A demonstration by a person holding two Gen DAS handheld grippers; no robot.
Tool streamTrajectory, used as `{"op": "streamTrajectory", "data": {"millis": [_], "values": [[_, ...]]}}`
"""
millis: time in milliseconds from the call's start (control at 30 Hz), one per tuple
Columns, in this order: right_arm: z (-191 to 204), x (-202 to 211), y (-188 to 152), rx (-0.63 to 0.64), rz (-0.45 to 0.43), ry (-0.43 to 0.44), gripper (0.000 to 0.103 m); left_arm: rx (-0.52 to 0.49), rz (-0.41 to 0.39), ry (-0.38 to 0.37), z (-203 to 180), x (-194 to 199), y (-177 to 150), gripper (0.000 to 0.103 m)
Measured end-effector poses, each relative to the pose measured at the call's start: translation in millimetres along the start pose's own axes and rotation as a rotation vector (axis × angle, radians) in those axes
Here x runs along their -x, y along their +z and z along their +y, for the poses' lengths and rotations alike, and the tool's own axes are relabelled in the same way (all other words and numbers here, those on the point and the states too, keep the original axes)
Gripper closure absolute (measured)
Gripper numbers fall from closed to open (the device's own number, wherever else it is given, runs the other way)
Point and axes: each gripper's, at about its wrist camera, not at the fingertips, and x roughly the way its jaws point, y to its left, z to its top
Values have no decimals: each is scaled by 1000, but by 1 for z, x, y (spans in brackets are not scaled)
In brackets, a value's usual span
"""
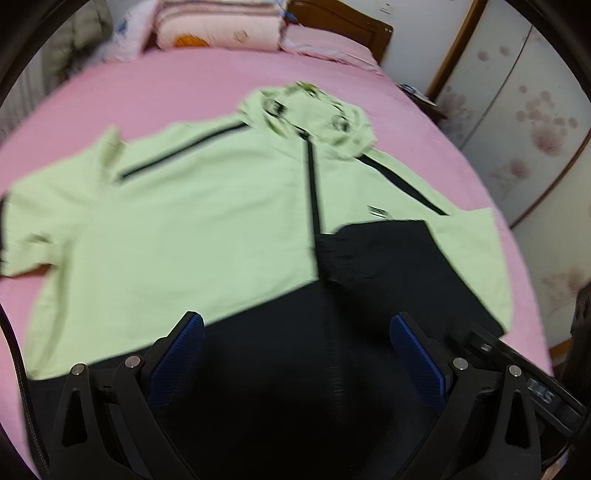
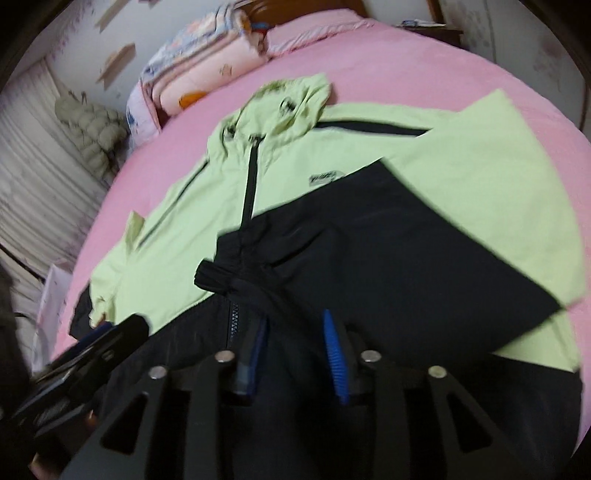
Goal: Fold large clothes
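On the pink bed (image 1: 184,85) lies one jacket (image 1: 184,221), light green above and black below, front side up. Its long axis runs from the black hem near the cameras to the hood (image 1: 314,110), which points toward the folded blankets (image 1: 221,33). One sleeve (image 2: 424,236) is folded across the chest. Two claws hang over the hem: the left claw (image 1: 295,325) wide open, the right claw (image 2: 295,325) partly open, both empty.
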Motion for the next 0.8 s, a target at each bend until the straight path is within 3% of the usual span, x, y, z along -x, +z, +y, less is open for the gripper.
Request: {"op": "streamTrajectory", "data": {"millis": [167,400,500,533,633,700,800], "values": [[-35,33,-5,-60,-56,-11,66,74,77,-161,-11,-33,2,5],[-74,36,-13,-160,-32,-11,66,128,159,-176,-15,-64,-6,13],[-81,33,-17,-175,-26,-1,66,142,164,-195,-14,-69,-7,26],[-82,31,-18,-176,-21,2,66,142,165,-199,-14,-70,-7,35],[-83,27,-18,-170,-15,4,66,127,193,-216,-19,-77,-4,76],[-83,25,-17,-162,-18,2,66,111,208,-203,-24,-81,-2,83],[-85,28,-16,-146,-25,-17,66,38,160,-155,-39,-73,5,93]]}}
